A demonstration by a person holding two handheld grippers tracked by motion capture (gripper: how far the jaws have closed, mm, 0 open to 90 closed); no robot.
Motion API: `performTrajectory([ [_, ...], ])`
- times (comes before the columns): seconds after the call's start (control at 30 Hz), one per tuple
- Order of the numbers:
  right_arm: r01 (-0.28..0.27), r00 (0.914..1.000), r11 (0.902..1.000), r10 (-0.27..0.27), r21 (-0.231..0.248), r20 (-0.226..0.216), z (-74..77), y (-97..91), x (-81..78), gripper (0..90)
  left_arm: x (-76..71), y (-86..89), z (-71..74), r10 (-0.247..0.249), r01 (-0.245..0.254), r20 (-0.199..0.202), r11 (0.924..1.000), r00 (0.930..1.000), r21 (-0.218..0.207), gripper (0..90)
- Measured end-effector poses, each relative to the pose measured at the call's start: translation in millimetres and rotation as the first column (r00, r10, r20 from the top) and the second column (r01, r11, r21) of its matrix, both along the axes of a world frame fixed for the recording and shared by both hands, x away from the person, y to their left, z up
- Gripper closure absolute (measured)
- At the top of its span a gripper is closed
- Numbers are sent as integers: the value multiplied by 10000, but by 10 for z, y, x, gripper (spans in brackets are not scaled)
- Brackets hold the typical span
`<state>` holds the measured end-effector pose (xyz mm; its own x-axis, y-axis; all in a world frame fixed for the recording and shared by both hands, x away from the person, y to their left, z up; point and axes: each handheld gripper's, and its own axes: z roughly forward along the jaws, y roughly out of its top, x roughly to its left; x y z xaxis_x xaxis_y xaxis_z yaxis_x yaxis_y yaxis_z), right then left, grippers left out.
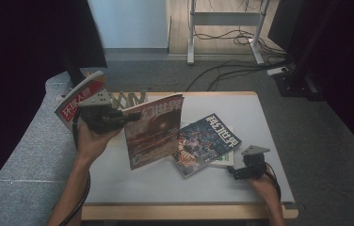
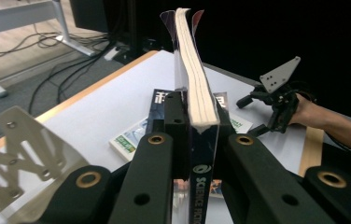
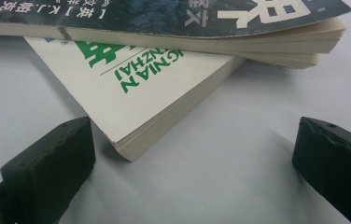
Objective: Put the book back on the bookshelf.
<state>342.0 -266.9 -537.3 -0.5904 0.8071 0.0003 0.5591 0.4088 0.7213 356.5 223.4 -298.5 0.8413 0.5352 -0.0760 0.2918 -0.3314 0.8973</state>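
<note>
My left gripper [image 1: 121,116] is shut on the spine edge of a brown-covered magazine [image 1: 152,133], which hangs upright above the table's left half. In the left gripper view both jaws of the left gripper [image 2: 196,119] press on this magazine [image 2: 196,65], seen edge-on. A blue magazine [image 1: 209,139] lies flat on the table, on top of a white book with green lettering [image 1: 226,160]. My right gripper [image 1: 237,172] rests low near the front right, open. In the right gripper view the right gripper [image 3: 192,154] has the white book's corner [image 3: 131,93] just ahead of its left jaw, under the blue magazine [image 3: 164,14].
A metal zigzag rack [image 1: 129,99] stands at the table's back left, with a red magazine [image 1: 78,100] leaning at its left end. The white table [image 1: 241,108] has a wooden rim. A grey cushioned surface [image 1: 29,155] runs along the left. Cables lie on the floor behind.
</note>
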Motion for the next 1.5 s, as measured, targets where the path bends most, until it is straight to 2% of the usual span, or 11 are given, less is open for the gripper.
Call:
performTrajectory([
  [0.23, -6, 10000, 10000, 6, -7, -10, 1, -1, 0, 0, -44, 142, 64, 495, -496, 130, 9987, 9987, 120, 842],
  [0.47, 6, 10000, 10000, -6, 3, 2, -1, 0, 0, 0, -90, 362, 81, 968, -967, 157, 9953, 9952, -93, 842],
  [0.8, 6, 10000, 10000, -6, 3, 1, -1, 0, 0, 0, -226, 678, 148, 1939, -1950, 490, 9806, 9798, 191, 842],
  [1.03, 8, 10000, 10000, -8, 2, 5, -1, 0, 0, 0, -279, 864, 137, 2343, -2354, 449, 9717, 9711, 211, 842],
  [1.5, 8, 10000, 10000, -8, 3, 4, -1, 0, -1, 0, -331, 1141, 90, 3514, -3544, 560, 9331, 9346, 602, 842],
])
